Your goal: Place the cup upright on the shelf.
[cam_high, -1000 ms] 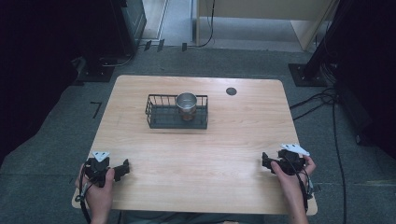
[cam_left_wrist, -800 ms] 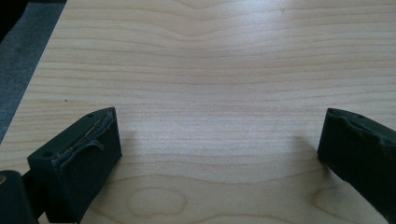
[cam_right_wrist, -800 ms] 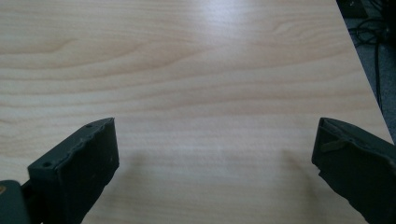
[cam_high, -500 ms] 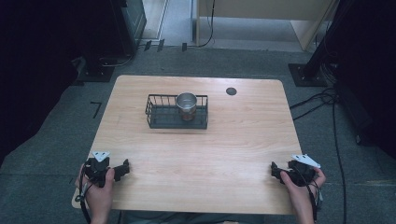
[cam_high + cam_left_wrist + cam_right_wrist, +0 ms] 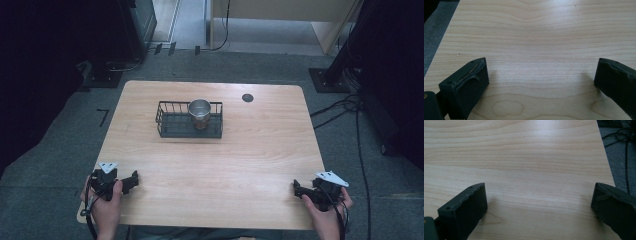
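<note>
Metal cup [image 5: 199, 112] upright inside the wire basket [image 5: 167, 121], mid-worktop [image 5: 250, 165], far side. Probably light, rigid, slick-walled; best pinched across the rim. Left gripper [image 5: 131, 180] and right gripper [image 5: 298, 189] at the near corners, well apart from it, jaws spread wide, holding nothing.

Both grippers (L [image 5: 131, 181], R [image 5: 297, 189]) wide apart
</note>
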A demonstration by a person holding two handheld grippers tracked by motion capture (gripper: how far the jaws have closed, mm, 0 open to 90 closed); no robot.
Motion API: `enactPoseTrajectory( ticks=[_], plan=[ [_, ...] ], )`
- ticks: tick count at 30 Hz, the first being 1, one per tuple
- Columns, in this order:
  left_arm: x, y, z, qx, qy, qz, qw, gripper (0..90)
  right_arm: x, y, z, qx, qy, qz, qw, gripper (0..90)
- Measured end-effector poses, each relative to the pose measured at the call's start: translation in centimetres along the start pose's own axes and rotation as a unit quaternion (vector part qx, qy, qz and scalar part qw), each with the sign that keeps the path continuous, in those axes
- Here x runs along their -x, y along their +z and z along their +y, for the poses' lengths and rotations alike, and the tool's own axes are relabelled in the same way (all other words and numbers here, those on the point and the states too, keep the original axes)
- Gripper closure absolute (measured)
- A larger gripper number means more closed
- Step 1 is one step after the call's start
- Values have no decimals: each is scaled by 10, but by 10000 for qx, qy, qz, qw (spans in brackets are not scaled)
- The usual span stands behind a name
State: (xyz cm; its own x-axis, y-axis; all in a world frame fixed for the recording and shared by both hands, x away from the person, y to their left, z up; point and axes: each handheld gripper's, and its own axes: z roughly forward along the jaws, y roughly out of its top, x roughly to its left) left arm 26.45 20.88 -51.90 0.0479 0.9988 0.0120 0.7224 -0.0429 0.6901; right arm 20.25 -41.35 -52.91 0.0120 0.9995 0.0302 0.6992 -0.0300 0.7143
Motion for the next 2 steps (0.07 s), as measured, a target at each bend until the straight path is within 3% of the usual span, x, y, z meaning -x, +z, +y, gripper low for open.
enactPoseTrajectory(
  ticks=[2],
  plan=[
    [0,0,0,0,1,-1,10000,0,0,0,0,-2,-3,-2,10000,0]
  ],
)
